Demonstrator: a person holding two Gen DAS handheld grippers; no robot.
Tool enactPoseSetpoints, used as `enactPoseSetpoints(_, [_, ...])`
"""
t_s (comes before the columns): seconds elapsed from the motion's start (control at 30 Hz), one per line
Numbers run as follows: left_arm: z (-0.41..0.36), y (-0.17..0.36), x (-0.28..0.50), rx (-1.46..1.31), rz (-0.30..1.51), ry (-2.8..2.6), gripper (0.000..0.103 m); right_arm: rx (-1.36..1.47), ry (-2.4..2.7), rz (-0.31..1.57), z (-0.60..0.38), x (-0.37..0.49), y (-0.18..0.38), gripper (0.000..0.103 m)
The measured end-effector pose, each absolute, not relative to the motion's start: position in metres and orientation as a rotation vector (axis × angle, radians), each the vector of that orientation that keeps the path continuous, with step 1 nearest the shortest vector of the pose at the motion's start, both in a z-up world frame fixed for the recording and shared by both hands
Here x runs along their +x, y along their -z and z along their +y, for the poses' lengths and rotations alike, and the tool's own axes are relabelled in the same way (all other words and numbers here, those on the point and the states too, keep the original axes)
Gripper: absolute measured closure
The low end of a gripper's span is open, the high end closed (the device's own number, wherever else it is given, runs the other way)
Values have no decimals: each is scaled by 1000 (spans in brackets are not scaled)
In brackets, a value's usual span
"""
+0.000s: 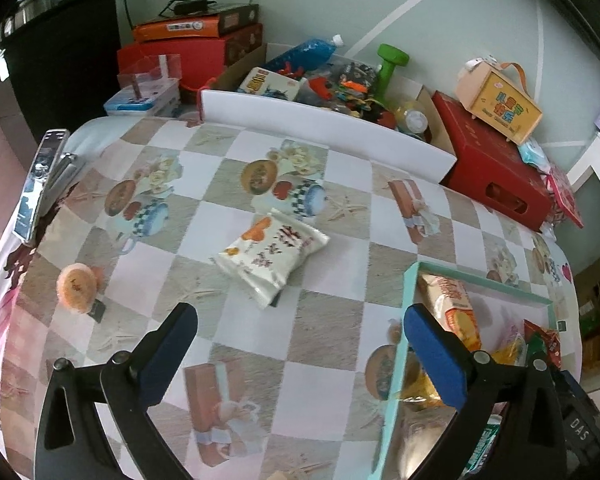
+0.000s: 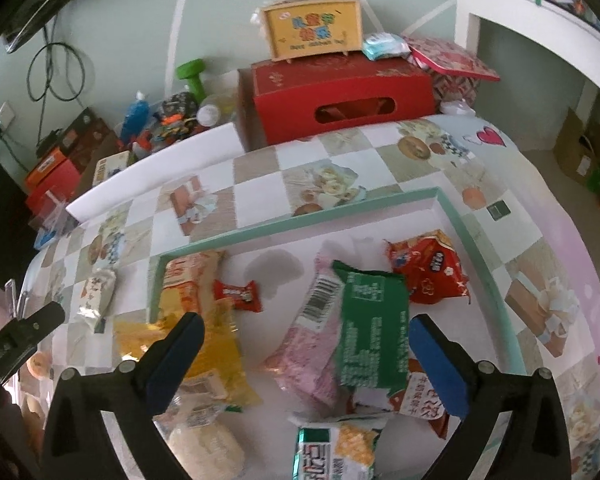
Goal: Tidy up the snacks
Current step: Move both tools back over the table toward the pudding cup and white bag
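A white snack packet (image 1: 272,254) lies on the checked tablecloth, a little beyond my left gripper (image 1: 300,340), which hangs open and empty above the cloth. A round orange snack (image 1: 76,288) rests at the left. The mint-rimmed tray (image 1: 400,344) sits at the right. In the right wrist view my right gripper (image 2: 306,344) is open over that tray (image 2: 300,220), above a green packet (image 2: 372,328) and a pink packet (image 2: 312,344). A red packet (image 2: 428,270), a small red candy (image 2: 238,294), yellow packets (image 2: 216,344) and an orange packet (image 2: 184,276) also lie in the tray.
A white-walled cardboard box (image 1: 324,132) of toys and bottles stands behind the table. A red carton (image 1: 496,168) with a yellow handled box (image 1: 500,104) on it stands at the back right. Stacked red and orange boxes (image 1: 188,40) are at the back left.
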State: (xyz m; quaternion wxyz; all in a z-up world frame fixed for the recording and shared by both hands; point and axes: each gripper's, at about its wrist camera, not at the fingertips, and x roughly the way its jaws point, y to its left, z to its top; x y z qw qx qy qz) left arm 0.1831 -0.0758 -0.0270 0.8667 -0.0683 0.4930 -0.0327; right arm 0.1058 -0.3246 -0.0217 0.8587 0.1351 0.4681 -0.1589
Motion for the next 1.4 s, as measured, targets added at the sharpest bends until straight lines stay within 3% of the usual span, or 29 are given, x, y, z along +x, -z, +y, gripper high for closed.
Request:
enactPoseSetpoints(0.57, [21, 18, 156, -124, 1010, -67, 0, 144, 96, 957, -218, 112, 3, 0])
enactPoseSetpoints(1.4, [102, 51, 153, -315, 1090, -174, 0, 122, -184, 1082, -119, 130, 51, 0])
